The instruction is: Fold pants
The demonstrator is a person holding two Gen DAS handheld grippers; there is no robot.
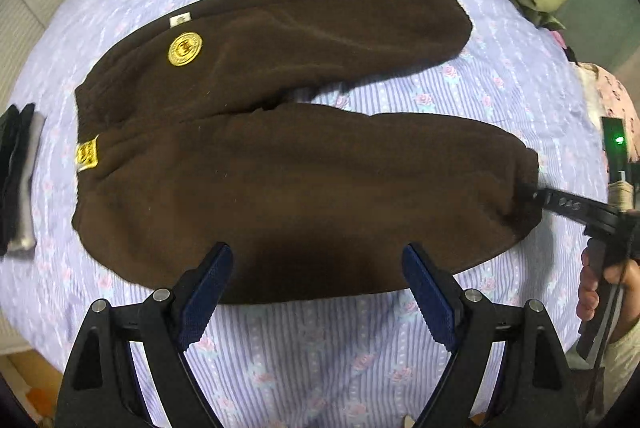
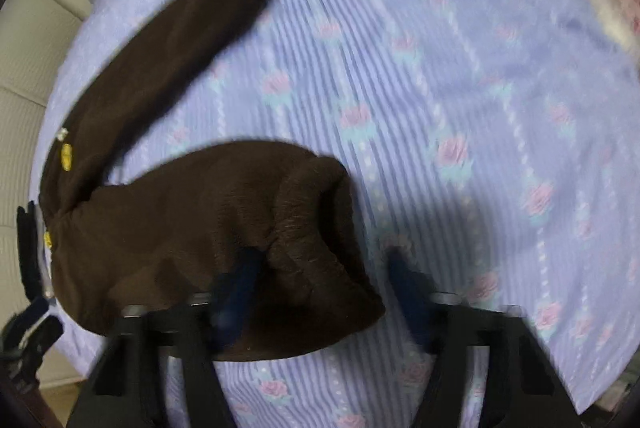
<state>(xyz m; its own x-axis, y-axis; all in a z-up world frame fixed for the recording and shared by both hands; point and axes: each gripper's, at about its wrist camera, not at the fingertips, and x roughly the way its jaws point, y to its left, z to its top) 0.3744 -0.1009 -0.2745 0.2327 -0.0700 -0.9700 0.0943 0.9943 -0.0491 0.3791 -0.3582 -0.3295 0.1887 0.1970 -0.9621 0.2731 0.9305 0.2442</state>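
Brown pants (image 1: 304,164) lie flat on the bed (image 1: 320,356), legs apart, long axis left-right. Right gripper (image 2: 324,268) at the near leg's cuff, jaws open, one finger in the hem. Left gripper (image 1: 318,268) open, empty, over the near leg's edge.

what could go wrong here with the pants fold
The right claw is open at the near leg's cuff, one finger apparently tucked inside; it may catch a single layer. The left claw hovers open, so the brown pants could drag across the bedsheet when pulled.
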